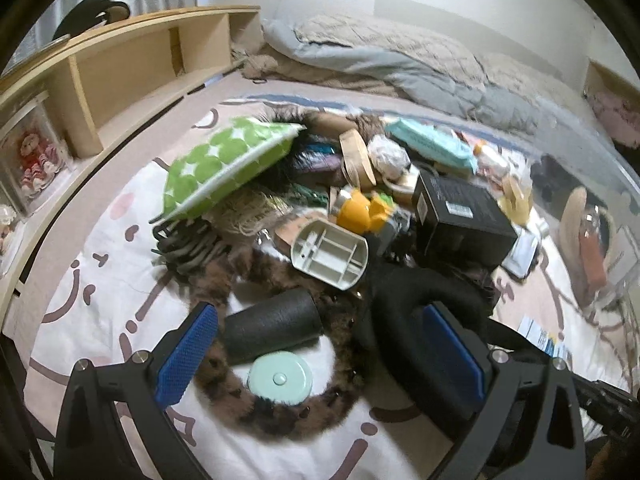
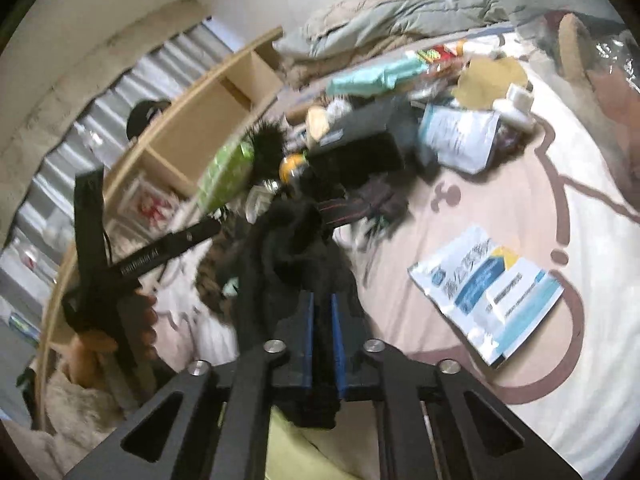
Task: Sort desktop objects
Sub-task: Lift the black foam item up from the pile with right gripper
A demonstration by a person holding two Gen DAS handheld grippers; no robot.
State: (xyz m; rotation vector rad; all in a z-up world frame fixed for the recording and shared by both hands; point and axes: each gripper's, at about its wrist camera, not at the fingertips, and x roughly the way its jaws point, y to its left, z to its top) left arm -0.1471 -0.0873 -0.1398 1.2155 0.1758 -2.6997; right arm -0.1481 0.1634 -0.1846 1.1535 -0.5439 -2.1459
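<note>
Both views: R gripper [image 2: 321,320] pinches black cloth [image 2: 292,248], prob; L gripper [image 1: 320,344] agape.

My left wrist view looks close down along its tongs [image 1: 320,344] at the clutter; my right wrist view faces it tilted. Both share the wooden shelf [image 1: 132,68] and green cushion [image 1: 224,160].

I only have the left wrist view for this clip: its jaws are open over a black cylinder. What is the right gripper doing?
Observer: The right gripper is shut on a black cloth.
Operator: Is the cloth flat or bunched?
Observer: Bunched, heaped ahead of the jaws toward the clutter.
Operator: Anything else I miss?
Observer: A bare hand grips the handle of the left gripper.
</note>
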